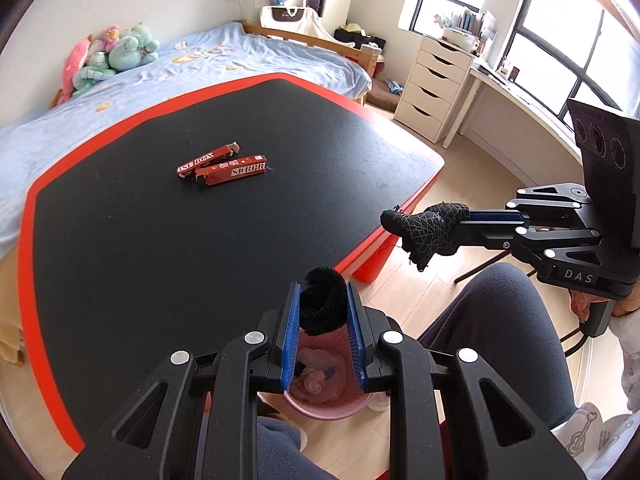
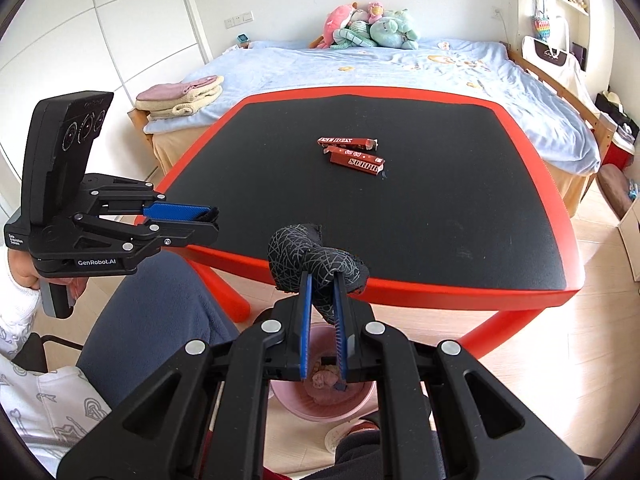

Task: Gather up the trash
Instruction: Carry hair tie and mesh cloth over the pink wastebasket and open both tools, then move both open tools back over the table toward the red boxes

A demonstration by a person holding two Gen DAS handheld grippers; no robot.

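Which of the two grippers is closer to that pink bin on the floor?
Hard to separate. The left gripper, holding a black fuzzy band, and the right gripper, holding a black sock, each hang above the pink bin.

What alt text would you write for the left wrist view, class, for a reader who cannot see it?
The left gripper holds a fuzzy black ring above a pink bin on the floor beside a red-edged black table. To its right, the right gripper holds a black patterned sock. Two red boxes lie on the table.
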